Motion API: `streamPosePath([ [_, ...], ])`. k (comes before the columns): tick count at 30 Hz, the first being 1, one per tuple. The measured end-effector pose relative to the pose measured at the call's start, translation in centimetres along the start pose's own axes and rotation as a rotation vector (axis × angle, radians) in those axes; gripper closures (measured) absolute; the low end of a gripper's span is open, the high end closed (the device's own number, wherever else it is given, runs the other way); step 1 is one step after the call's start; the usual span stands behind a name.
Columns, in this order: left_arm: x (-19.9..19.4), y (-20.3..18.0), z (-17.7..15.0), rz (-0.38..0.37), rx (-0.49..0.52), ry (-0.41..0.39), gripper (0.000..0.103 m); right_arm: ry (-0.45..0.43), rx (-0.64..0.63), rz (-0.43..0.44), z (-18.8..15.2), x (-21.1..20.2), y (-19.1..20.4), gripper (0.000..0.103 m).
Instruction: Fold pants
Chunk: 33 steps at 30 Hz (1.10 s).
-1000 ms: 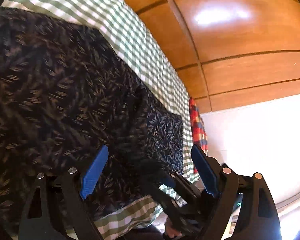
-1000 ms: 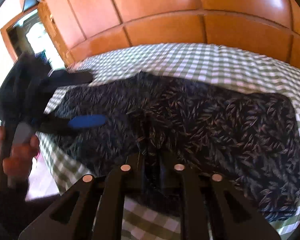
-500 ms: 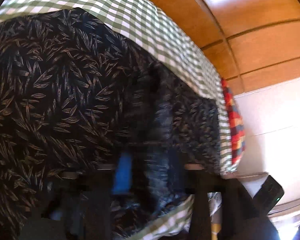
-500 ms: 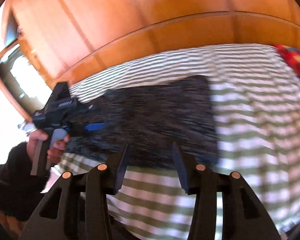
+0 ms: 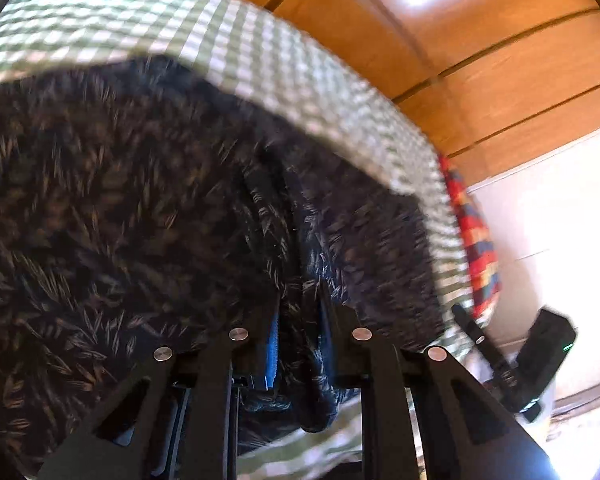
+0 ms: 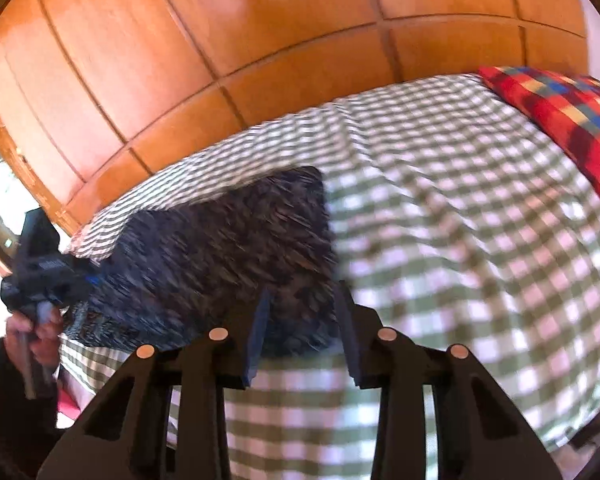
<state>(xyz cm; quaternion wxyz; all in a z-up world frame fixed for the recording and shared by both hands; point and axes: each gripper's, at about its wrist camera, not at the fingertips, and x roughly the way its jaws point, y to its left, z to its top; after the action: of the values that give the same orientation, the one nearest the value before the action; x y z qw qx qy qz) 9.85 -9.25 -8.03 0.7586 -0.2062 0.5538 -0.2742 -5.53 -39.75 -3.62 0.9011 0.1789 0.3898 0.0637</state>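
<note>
We see the wooden wall panelling (image 6: 260, 60) filling the view from 9 through 12 to 3 o'clock behind the bed (image 6: 460, 240), which wears a green-and-white checked sheet. On that sheet lie the pants (image 6: 228, 248), dark fabric with a pale leaf print, doubled over into a flat block whose far right corner sits square; in the left wrist view they swell across the lower left, with a deep crease running down toward 6 o'clock. A red, blue and yellow checked cloth (image 6: 560, 120) sits at the bed's edge around 2 o'clock. Our left gripper (image 5: 298, 340) has its fingers drawn close together on a bunched ridge of the pants at their near edge, cloth pinched between the blue pads (image 5: 273, 344). Our right gripper (image 6: 302, 332) holds its fingers apart, straddling the near right corner of the pants, and we cannot tell whether they touch it. Both views are smeared by motion blur, so the print and the edges of the fold are hard to read.
</note>
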Motion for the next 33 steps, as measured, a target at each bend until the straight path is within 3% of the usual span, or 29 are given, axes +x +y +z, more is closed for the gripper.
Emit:
streamPosePath([
  [6,-0.5,0.8,-0.9,-0.006,0.003,-0.012,0.087,0.187,-0.097,-0.061,-1.3,5.4,1.5,0.07],
  [9,-0.8,0.5,-1.0,0.009,0.031,-0.021,0.087,0.178,-0.121,-0.074,-0.1,4.8,2.3,0.07],
  [12,-1.3,-0.6,-1.3,0.029,0.073,-0.046,0.087,0.106,-0.146,-0.036,2.2,4.0,3.8,0.069],
  [13,-1.4,-1.0,-1.2,0.04,0.089,-0.058,0.087,0.084,-0.166,-0.04,3.3,4.3,4.7,0.069],
  [15,-1.7,-1.3,-1.3,0.052,0.107,-0.072,0.087,0.07,-0.182,-0.064,4.4,5.6,5.6,0.052],
  [19,-0.5,-1.6,-1.9,0.111,0.138,-0.074,0.086,0.082,-0.135,-0.126,6.5,9.8,4.6,0.052],
  [22,0.6,-0.8,-2.6,0.111,0.126,-0.078,0.084,0.166,-0.087,-0.195,6.1,13.5,2.2,0.056],
  [26,0.1,-1.1,-2.4,0.113,0.112,-0.084,0.083,0.1,-0.127,-0.189,4.8,13.7,1.8,0.056],
  [30,-2.2,-1.4,-2.9,0.164,0.125,-0.124,0.072,0.106,-0.148,-0.224,5.0,13.0,2.8,0.056],
  [33,-3.3,-1.4,-3.2,0.198,0.134,-0.138,0.072,0.064,-0.183,-0.207,5.4,11.4,4.7,0.056],
])
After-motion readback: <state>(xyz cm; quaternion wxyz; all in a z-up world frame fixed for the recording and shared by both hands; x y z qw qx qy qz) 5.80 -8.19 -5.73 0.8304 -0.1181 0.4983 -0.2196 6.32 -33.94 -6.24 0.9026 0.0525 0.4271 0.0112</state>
